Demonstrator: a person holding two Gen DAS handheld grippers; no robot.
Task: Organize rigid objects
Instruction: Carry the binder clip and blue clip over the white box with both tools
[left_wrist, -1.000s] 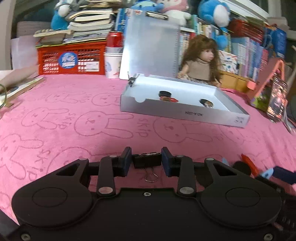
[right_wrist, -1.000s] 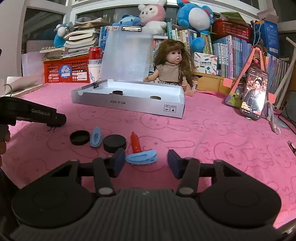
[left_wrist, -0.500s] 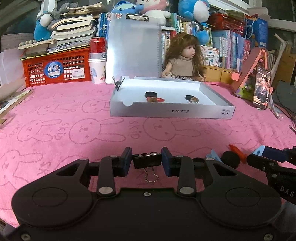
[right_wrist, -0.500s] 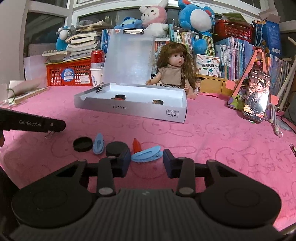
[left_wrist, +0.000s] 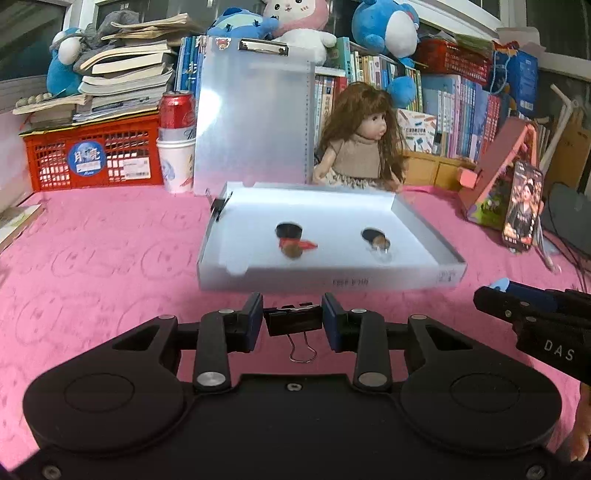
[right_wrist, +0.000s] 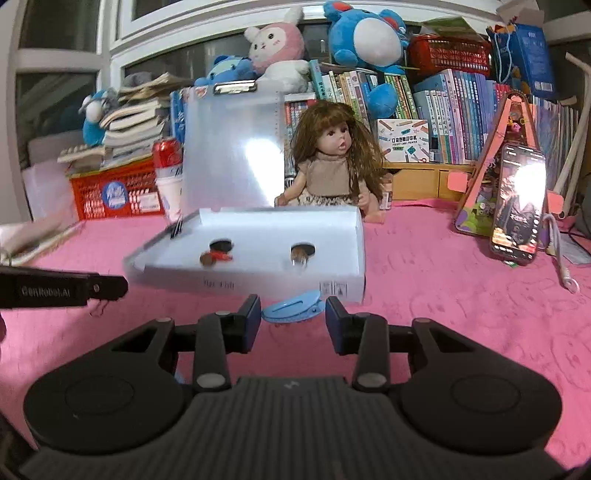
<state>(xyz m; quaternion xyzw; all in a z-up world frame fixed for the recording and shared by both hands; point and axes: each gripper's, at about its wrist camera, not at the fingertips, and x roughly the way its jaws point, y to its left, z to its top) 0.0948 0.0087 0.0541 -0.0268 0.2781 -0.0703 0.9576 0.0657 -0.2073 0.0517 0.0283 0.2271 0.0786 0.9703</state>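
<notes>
A black binder clip (left_wrist: 295, 322) hangs over the pink cloth with my left gripper (left_wrist: 292, 314) shut on it, its wire loop dangling. In the right wrist view my right gripper (right_wrist: 293, 314) is shut on a light-blue plastic clip (right_wrist: 293, 311), held off the cloth. Both grippers are just in front of the open white box (left_wrist: 332, 282), also the white box (right_wrist: 258, 284). Inside lie two black caps, a red piece (left_wrist: 304, 244) and a brown piece. Another binder clip (left_wrist: 218, 206) grips the box's left rim. The right gripper's finger (left_wrist: 517, 306) shows at the right of the left wrist view.
Behind the box stand a clear clipboard (left_wrist: 255, 122), a doll (left_wrist: 364, 147), a red basket (left_wrist: 92, 155) and a can on a paper cup (left_wrist: 177, 147). A phone (right_wrist: 517, 206) leans on a pink stand at right. Books and plush toys fill the back.
Both grippers rose and came closer to the box. The right jaws narrowed onto the blue clip and lifted it off the cloth; the loose caps and red piece dropped out of view.
</notes>
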